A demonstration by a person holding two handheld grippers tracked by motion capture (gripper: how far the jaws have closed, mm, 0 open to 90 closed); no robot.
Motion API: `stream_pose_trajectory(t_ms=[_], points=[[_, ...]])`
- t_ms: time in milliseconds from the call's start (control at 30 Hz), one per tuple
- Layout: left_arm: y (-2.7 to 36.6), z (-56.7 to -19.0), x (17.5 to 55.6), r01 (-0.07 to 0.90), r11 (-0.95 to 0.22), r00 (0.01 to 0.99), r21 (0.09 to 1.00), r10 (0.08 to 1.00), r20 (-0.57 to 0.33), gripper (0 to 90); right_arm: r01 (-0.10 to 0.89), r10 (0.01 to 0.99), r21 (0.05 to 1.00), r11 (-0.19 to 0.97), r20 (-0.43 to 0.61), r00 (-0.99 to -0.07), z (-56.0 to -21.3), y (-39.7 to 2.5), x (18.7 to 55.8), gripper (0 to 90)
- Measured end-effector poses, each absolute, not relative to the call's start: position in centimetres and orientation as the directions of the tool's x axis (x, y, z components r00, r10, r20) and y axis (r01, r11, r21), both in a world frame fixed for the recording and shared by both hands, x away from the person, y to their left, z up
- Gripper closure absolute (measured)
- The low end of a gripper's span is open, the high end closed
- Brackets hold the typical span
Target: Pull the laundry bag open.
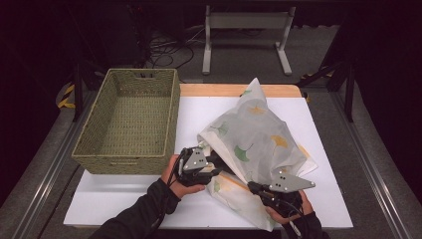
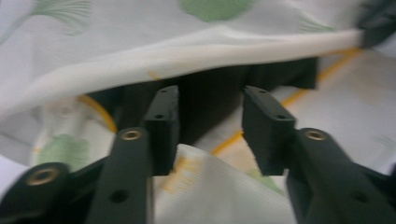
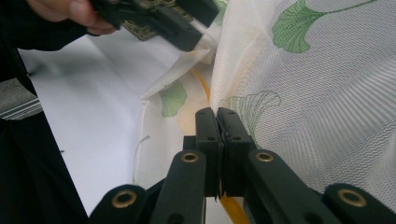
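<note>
Cloth [image 1: 256, 137], a sheer white piece printed with green and yellow ginkgo leaves, stood heaped between the two grippers on the white table [image 1: 124, 199], its peak raised toward the far edge. The left gripper [image 1: 211, 167] sat at the cloth's near-left side; in the left gripper view its jaws stood well apart, a folded hem [image 2: 196, 51] running across just beyond their tips and more fabric lying beneath them, nothing clamped. The right gripper [image 1: 254, 187] sat at the cloth's near edge; in the right gripper view its jaws were pressed together on a fold of the cloth [image 3: 299, 93]. A woven basket [image 1: 99, 122] stood on the table's left side, beside the left gripper, with nothing visible inside it.
</note>
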State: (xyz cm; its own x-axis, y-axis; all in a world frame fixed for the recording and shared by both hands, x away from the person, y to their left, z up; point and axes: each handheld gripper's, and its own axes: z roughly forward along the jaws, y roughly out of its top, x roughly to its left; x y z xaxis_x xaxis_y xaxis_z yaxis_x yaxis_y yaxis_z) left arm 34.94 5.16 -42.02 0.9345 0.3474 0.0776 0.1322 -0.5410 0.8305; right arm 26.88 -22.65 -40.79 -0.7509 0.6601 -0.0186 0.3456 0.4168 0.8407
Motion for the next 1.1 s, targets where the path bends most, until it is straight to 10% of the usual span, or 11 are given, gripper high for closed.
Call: stream_pose_trajectory(t_ms=[167,600,967,1100], points=[[1.9,-43.4,34.2,0.101,-0.592,0.966,0.8,0.25,0.062,67.9,0.347,0.659,0.84,0.417,-0.016,-0.752,-40.8,-22.6,26.9,87.9],[-5.8,-45.9,33.5,0.119,-0.628,0.973,0.769,0.227,0.036,44.0,0.364,0.666,0.838,0.407,0.0,-0.746,-41.0,-23.2,27.1,88.0],[-6.2,-46.0,34.8,0.19,-0.605,0.941,0.773,0.336,0.031,86.0,0.369,0.665,0.832,0.415,-0.001,-0.747,-41.1,-23.0,27.1,88.0],[-5.2,-45.9,36.0,0.221,-0.563,0.922,0.797,0.386,0.017,87.9,0.367,0.665,0.834,0.412,0.001,-0.747,-41.0,-23.1,27.1,88.0]])
